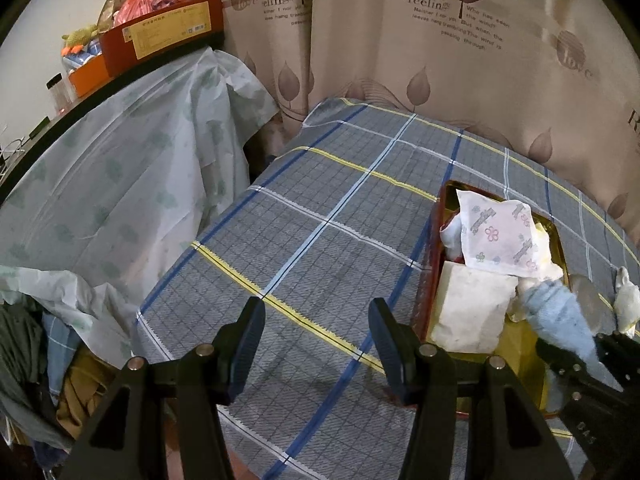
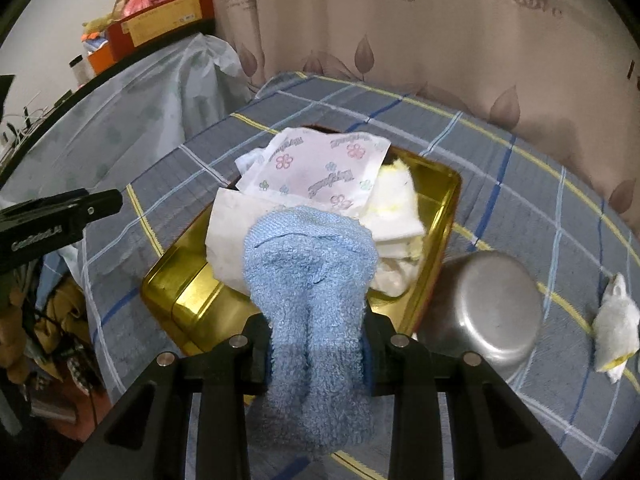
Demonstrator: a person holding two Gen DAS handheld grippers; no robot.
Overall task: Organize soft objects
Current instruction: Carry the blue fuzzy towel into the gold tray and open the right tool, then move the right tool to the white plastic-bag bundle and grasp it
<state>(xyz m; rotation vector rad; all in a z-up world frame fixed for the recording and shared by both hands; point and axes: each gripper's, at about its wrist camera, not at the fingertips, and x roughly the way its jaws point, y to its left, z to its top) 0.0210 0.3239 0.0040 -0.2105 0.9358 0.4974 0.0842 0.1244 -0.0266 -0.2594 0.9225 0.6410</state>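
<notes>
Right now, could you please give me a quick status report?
Left tongs open, empty. Right tongs shut on blue towel, above gold tin. Tin crowded with white cloths; steel bowl alongside.

So the room's pretty cramped and dimly lit, kind of a yellowish indoor light. The bench (image 1: 312,216) is covered with a grey checked cloth crossed by blue, white and yellow stripes. Right behind it hangs a beige curtain (image 1: 460,52) printed with brown leaves and some English lettering. Off to the left there's a piece of furniture draped in a thin white plastic sheet (image 1: 120,168) with faint green blotches, and its dark top carries a red cardboard box (image 1: 160,36) plus some orange clutter. A bit of plain white wall (image 1: 48,24) shows in the far left corner.
</notes>
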